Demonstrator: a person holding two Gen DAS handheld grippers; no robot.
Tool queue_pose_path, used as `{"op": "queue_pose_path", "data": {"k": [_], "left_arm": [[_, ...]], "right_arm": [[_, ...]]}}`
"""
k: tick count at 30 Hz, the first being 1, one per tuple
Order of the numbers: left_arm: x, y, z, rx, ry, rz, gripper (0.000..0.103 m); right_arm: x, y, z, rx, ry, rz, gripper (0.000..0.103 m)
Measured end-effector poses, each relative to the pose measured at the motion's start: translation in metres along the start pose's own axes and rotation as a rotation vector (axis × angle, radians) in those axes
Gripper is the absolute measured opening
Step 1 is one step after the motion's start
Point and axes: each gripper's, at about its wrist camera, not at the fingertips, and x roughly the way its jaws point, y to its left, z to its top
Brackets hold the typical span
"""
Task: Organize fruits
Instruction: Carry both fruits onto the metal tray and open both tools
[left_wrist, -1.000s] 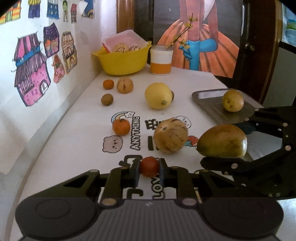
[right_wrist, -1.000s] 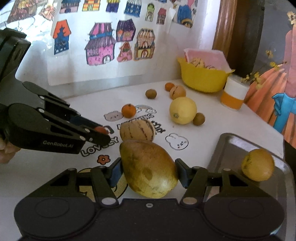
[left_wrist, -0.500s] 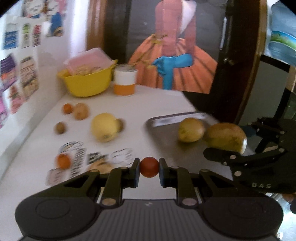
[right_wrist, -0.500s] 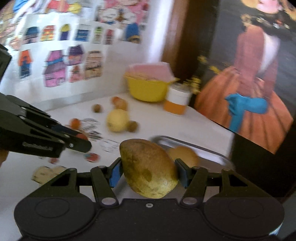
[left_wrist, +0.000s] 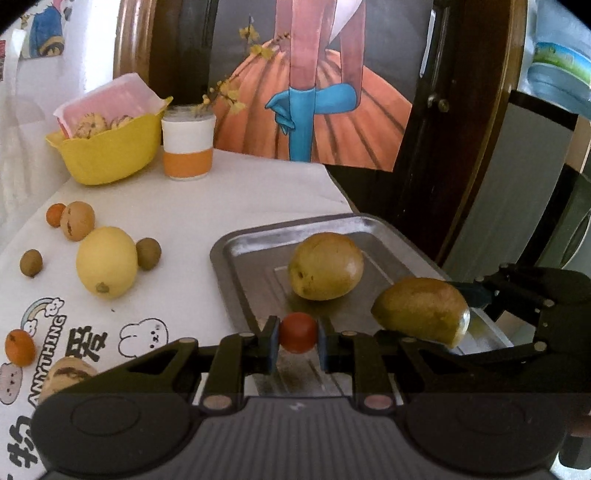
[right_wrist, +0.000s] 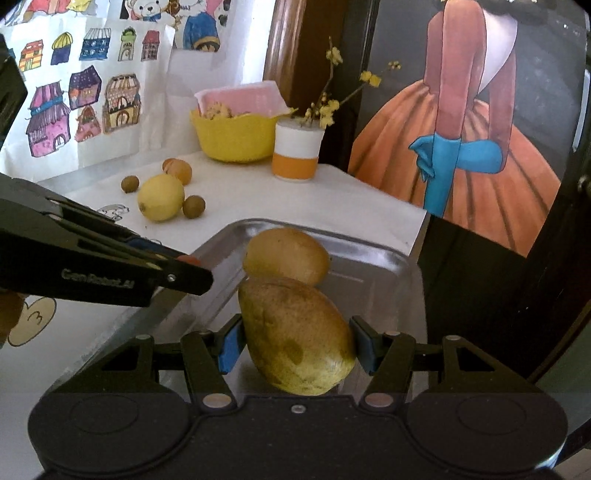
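Observation:
My left gripper (left_wrist: 297, 339) is shut on a small red fruit (left_wrist: 298, 331), held over the near edge of a metal tray (left_wrist: 243, 254). My right gripper (right_wrist: 297, 341) is shut on a large green-yellow mango (right_wrist: 297, 338), above the tray's (right_wrist: 384, 262) near part. In the left wrist view the mango (left_wrist: 421, 308) hangs at the tray's right side. One round yellow-green fruit (left_wrist: 325, 270) lies in the tray, just beyond the mango (right_wrist: 286, 254). The left gripper's arm (right_wrist: 92, 254) crosses the right wrist view at left.
On the white tablecloth left of the tray lie a lemon (left_wrist: 106, 261), several small brown and orange fruits (left_wrist: 148, 253), and a striped melon (left_wrist: 62, 376). A yellow bowl (left_wrist: 110, 149) and an orange-white cup (left_wrist: 188, 147) stand at the back. The table's edge runs just right of the tray.
Both grippers have swung right from the table's middle to the tray, each still holding its fruit. The mango now hangs just short of the fruit in the tray.

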Motion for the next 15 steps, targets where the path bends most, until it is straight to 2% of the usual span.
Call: {"op": "queue_pose_path", "data": {"k": [6,8,9,11,13,15], "left_arm": [[0.004,0.003,-0.001,-0.020,0.017,0.005,0.027],[0.001,0.004,-0.001,-0.025,0.014,0.002,0.032],[-0.002,0.005,-0.002,-0.032,0.010,-0.001,0.035],[-0.008,0.008,-0.003,-0.048,-0.004,0.005,0.061],[-0.017,0.010,-0.004,-0.064,-0.031,0.007,0.069],[-0.026,0.014,-0.004,-0.072,-0.045,0.001,0.072]], "right_arm": [[0.003,0.008,0.001,-0.045,0.020,-0.011,0.061],[0.001,0.010,0.003,-0.059,0.015,-0.023,0.065],[0.000,0.011,0.003,-0.062,0.009,-0.031,0.071],[-0.002,0.011,0.002,-0.060,0.003,-0.041,0.075],[-0.006,0.011,0.001,-0.047,0.001,-0.044,0.079],[-0.012,0.011,0.000,-0.035,-0.010,-0.047,0.084]]}}
